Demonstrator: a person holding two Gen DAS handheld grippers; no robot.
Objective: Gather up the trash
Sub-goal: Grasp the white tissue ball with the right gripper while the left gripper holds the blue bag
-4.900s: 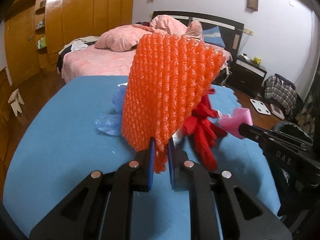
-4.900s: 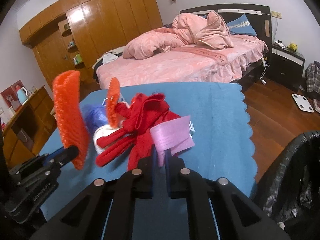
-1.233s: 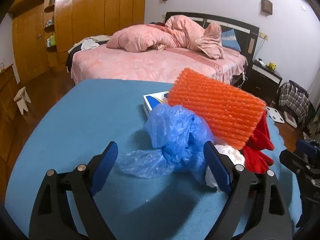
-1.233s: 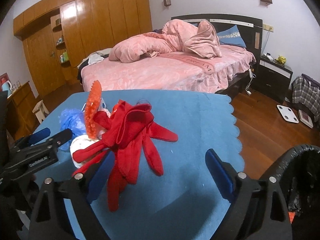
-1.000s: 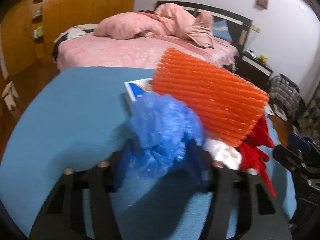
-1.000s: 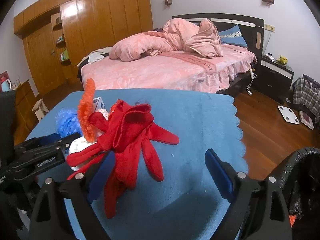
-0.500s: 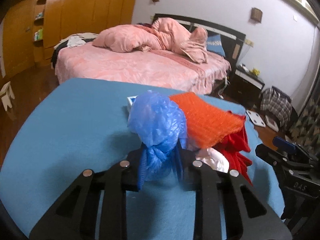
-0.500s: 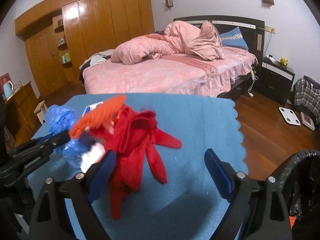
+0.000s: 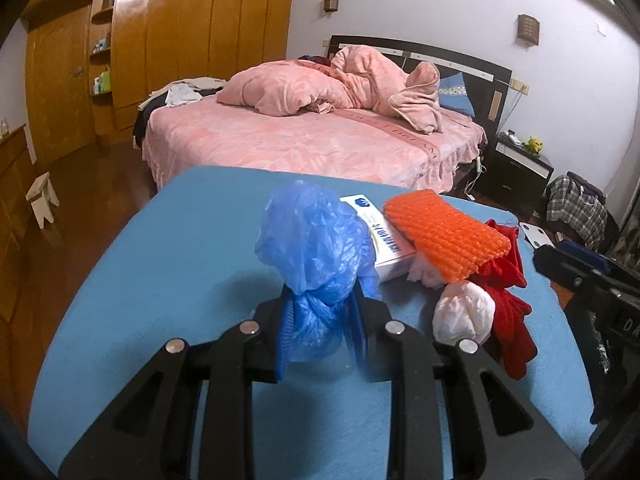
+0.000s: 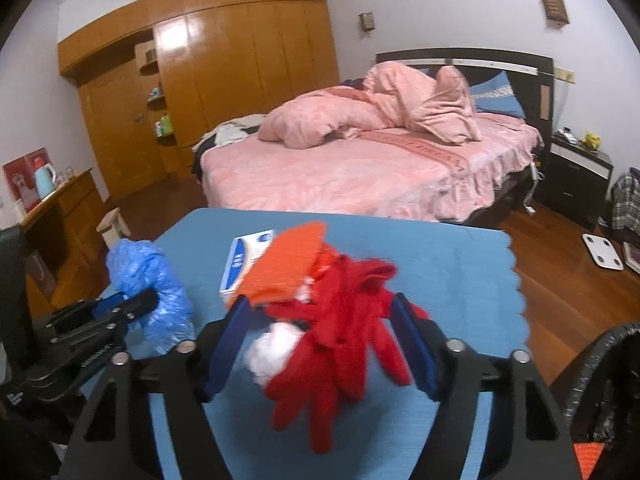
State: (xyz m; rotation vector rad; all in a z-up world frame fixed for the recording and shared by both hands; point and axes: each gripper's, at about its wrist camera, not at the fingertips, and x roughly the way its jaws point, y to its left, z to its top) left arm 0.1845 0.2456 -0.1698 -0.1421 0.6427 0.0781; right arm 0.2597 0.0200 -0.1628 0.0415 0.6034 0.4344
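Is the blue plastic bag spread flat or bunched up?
Bunched up: the blue plastic bag is a crumpled ball, squeezed between the left gripper fingers.

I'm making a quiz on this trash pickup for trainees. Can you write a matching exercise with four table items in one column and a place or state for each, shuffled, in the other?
Items:
1. blue bag
2. orange mesh
3. red gloves
4. white box

States:
A. lies partly under the mesh
B. clamped in the left gripper
C. between the open fingers of the right gripper
D. rests on top of the pile

Pairs: 1-B, 2-D, 3-C, 4-A
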